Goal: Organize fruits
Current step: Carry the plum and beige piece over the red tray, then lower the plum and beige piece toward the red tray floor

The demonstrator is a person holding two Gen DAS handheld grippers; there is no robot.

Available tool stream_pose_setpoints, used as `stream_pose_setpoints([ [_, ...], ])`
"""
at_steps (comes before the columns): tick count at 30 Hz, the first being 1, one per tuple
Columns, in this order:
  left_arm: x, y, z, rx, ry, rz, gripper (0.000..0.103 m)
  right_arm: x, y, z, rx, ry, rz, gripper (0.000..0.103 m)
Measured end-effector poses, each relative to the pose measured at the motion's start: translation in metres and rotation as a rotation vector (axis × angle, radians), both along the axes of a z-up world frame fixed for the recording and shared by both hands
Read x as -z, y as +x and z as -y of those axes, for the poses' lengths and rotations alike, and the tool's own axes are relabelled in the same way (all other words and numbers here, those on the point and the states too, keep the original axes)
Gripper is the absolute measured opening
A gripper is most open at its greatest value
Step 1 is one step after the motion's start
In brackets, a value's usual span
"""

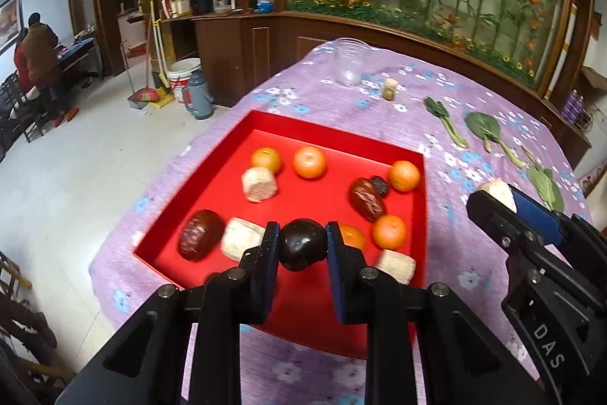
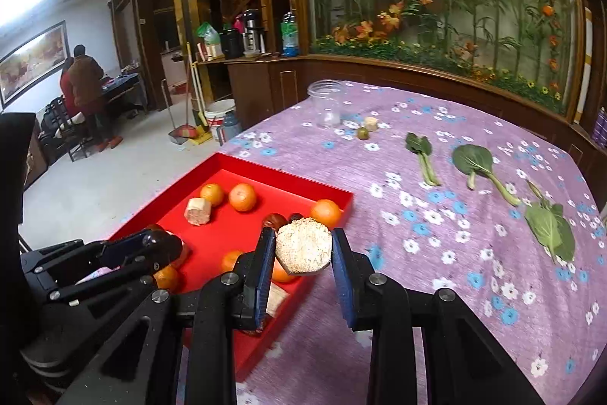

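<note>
A red tray (image 1: 334, 133) on the purple flowered cloth holds several oranges (image 1: 310, 161), pale cut chunks (image 1: 259, 184) and dark red dates (image 1: 366, 198). My left gripper (image 1: 302, 245) is shut on a dark round fruit (image 1: 302, 245), held above the tray's near side. My right gripper (image 2: 303, 247) is shut on a pale cut chunk (image 2: 302, 246), held over the tray's right edge (image 2: 343, 211). The right gripper also shows in the left wrist view (image 1: 504, 202), to the right of the tray.
A clear jar (image 2: 326, 99) stands at the table's far side with a small green fruit (image 2: 363, 133) and a pale piece (image 2: 371, 123) near it. Three green leaves (image 2: 474, 160) lie on the cloth at right. The table edge drops to the floor at left.
</note>
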State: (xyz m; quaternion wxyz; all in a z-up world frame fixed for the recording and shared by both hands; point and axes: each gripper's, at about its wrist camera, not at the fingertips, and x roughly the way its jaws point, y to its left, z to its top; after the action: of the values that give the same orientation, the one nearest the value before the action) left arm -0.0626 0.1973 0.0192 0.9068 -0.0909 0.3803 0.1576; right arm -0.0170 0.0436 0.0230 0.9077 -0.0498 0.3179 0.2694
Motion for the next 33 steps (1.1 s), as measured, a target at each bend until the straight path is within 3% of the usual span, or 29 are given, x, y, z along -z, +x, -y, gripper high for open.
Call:
stream_pose_setpoints([
  [15,0.020,0.024,-0.036,-0.051,0.018,-0.080,0.023,0.020,0.025,-0.038,-0.045,-0.025,-0.059,0.032],
  [33,0.038,0.052,-0.051,-0.063,0.016,-0.136,0.023,0.043,0.055,-0.067,-0.058,-0.088,-0.109,0.033],
])
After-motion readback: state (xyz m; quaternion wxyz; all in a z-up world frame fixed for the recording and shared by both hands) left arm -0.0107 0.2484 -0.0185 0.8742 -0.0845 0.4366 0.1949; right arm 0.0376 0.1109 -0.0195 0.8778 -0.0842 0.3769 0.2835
